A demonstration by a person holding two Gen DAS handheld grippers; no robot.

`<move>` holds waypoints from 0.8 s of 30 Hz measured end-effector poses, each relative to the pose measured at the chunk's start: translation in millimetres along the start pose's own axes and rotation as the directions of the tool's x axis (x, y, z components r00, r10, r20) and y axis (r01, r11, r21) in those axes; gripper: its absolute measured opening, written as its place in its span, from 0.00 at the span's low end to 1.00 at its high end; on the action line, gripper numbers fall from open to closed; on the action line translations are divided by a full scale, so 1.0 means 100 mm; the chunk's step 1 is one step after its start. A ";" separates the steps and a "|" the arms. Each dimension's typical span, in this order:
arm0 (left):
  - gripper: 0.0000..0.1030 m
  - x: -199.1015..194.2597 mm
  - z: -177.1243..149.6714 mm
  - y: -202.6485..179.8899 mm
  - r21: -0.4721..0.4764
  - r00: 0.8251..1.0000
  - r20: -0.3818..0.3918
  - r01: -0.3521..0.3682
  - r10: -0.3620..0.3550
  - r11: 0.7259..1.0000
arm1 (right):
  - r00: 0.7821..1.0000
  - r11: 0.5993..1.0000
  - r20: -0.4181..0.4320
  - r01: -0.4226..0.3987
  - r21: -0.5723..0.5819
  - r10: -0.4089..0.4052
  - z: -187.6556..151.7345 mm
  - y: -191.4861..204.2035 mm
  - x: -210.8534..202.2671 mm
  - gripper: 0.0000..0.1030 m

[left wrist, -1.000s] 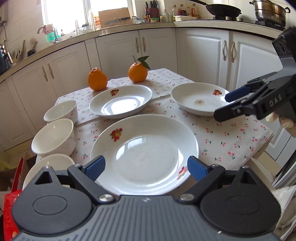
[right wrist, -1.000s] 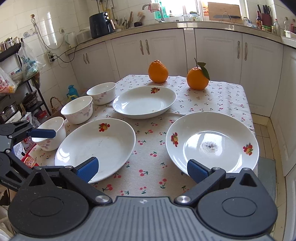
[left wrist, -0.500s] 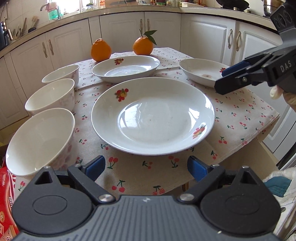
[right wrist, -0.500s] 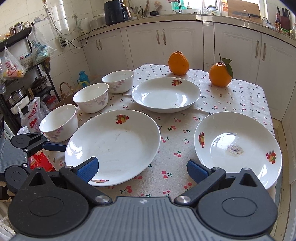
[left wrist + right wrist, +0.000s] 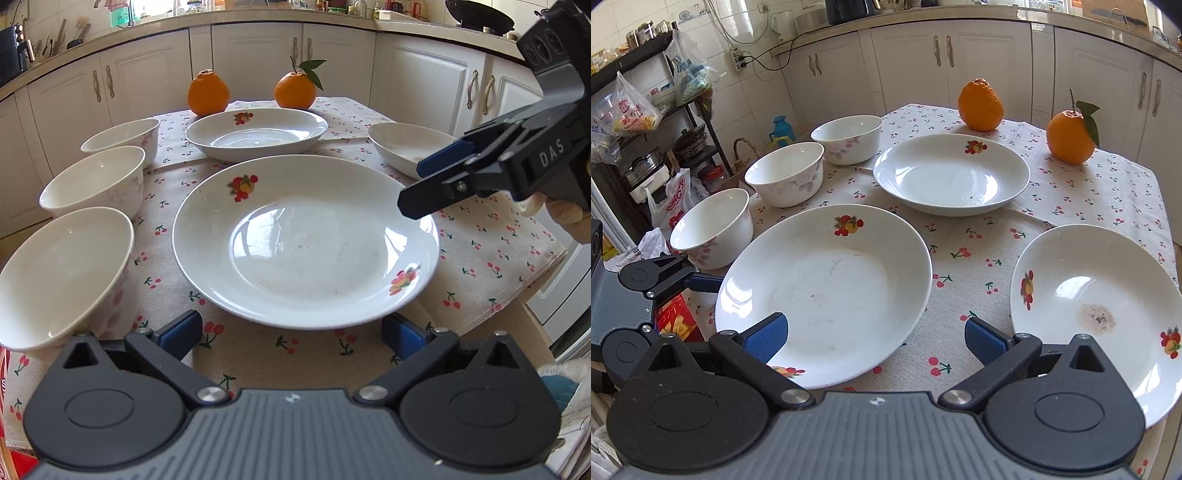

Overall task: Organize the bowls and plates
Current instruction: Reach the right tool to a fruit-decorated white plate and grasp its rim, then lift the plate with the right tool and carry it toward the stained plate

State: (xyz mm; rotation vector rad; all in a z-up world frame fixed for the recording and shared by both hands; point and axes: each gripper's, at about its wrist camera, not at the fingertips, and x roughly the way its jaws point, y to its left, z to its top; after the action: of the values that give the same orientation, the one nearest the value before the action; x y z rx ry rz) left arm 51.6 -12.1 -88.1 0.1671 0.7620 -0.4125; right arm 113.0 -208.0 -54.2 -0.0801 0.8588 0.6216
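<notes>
Three white plates with fruit prints lie on the cherry-print tablecloth: a near plate (image 5: 306, 240) (image 5: 827, 291), a far plate (image 5: 256, 133) (image 5: 951, 173) and a right plate with a stain (image 5: 406, 147) (image 5: 1097, 302). Three white bowls stand in a row at the left: near (image 5: 62, 273) (image 5: 713, 225), middle (image 5: 94, 181) (image 5: 785, 173), far (image 5: 122, 138) (image 5: 847, 136). My left gripper (image 5: 291, 332) is open and empty, low at the near plate's front rim. My right gripper (image 5: 875, 336) is open and empty over the near plate's right edge; it also shows in the left wrist view (image 5: 436, 184).
Two oranges (image 5: 207, 93) (image 5: 295, 90) stand at the table's far edge. White cabinets (image 5: 258, 62) ring the room. A shelf with bags and pots (image 5: 639, 122) stands left of the table. The table's right edge (image 5: 535, 280) drops off near a cloth.
Both grippers have come lower and closer to the table. The left one now sits at the near plate's front rim; the right one has swung left towards that plate.
</notes>
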 end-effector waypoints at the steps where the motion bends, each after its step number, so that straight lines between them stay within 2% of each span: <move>1: 1.00 0.00 0.00 0.00 -0.003 1.000 -0.002 -0.002 0.002 1.000 | 1.000 1.000 -0.006 -0.009 -0.003 0.009 0.01 -0.01 0.03 1.00; 19: 1.00 0.03 0.05 -0.01 0.013 1.000 0.001 0.015 -0.015 1.000 | 0.986 0.988 -0.077 -0.151 -0.040 0.148 0.45 -0.17 0.60 1.00; 22: 0.99 0.03 0.06 0.00 0.015 1.000 0.002 0.018 -0.019 1.000 | 0.982 0.984 -0.081 -0.172 -0.043 0.168 0.53 -0.19 0.67 0.98; 24: 0.99 0.03 0.06 -0.01 0.014 1.000 0.002 0.019 -0.019 1.000 | 0.980 0.982 -0.090 -0.183 -0.042 0.179 0.56 -0.21 0.71 0.92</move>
State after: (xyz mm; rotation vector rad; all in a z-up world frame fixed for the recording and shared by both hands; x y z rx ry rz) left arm 57.0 -15.5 -86.3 0.1729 0.7589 -0.4363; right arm 197.0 -173.6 -72.7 -0.0749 0.9403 0.8150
